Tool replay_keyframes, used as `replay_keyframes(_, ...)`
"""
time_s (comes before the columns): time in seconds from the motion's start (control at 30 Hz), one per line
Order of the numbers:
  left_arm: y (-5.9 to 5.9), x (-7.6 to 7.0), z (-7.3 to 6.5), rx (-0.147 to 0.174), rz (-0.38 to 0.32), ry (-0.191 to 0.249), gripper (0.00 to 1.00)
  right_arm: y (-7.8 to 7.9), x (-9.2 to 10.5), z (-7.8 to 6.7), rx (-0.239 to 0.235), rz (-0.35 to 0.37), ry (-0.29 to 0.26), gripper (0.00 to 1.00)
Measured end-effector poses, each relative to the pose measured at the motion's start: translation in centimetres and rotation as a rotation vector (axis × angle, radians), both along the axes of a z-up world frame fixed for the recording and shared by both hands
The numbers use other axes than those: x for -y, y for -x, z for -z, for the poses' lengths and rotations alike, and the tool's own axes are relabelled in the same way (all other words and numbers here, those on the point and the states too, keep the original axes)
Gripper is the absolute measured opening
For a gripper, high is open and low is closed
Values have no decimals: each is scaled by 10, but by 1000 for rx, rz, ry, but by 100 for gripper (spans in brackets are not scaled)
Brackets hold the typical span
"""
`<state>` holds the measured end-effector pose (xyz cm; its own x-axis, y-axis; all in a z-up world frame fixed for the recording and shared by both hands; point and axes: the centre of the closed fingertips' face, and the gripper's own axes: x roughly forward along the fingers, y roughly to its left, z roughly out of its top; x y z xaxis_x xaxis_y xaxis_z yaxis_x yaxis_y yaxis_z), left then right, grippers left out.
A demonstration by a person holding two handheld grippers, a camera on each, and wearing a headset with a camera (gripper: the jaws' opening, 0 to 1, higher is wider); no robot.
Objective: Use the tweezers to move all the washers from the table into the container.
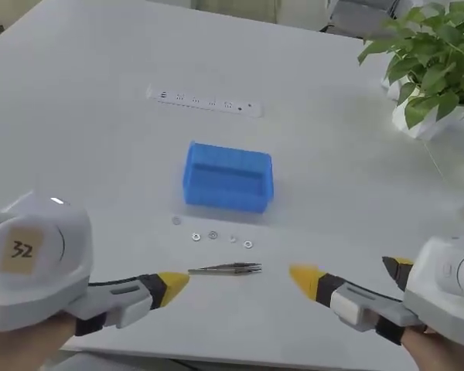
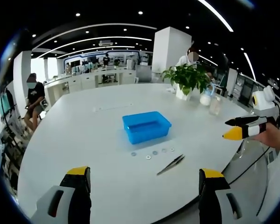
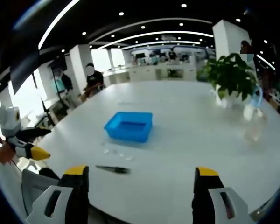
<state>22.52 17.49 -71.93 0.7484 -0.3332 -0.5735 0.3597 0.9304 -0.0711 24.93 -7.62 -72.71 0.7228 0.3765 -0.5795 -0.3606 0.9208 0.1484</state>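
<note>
Only "32" — handwritten on a tan sticker (image 1: pixel 19 249) on the round white housing of the left gripper (image 1: pixel 170 284)

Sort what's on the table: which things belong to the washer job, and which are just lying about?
Job: tweezers, washers, container.
Lying about: power strip, plant.

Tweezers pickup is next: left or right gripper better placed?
Probably the left gripper, marginally. In the head view one of its jaw tips sits almost at one end of the tweezers; the right gripper leaves a wider gap. Both have jaws open, empty.
</note>
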Motion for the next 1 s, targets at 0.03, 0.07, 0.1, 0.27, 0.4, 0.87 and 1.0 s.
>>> replay_keyframes(0.03, 0, 0, 0, -1, 1, 0, 99, -1, 0, 1, -1, 1, 1, 92)
replay_keyframes(0.07, -1, -1, 1, -1, 1, -1, 99, -1, 0, 1, -3, 0, 2, 92)
replay_keyframes(0.1, -1, -1, 1, -1, 1, -3, 99, -2, 0, 3, -6, -1, 3, 92)
replay_keyframes(0.27, -4, -2, 4, -9, 1, 3, 99, -3, -2, 6, -16, -6, 9, 92)
replay_keyframes(0.4, -9, -2, 7, -1, -2, -3, 97, -4, -6, 10, -29, -12, 9, 92)
replay_keyframes(0.87, -22, 5, 19, -47, 45, -6, 97, -11, -3, 19, -55, -16, 22, 92)
replay_keyframes(1.0, -25, 7, 19, -50, 51, -10, 96, -13, -3, 21, -62, -15, 22, 91)
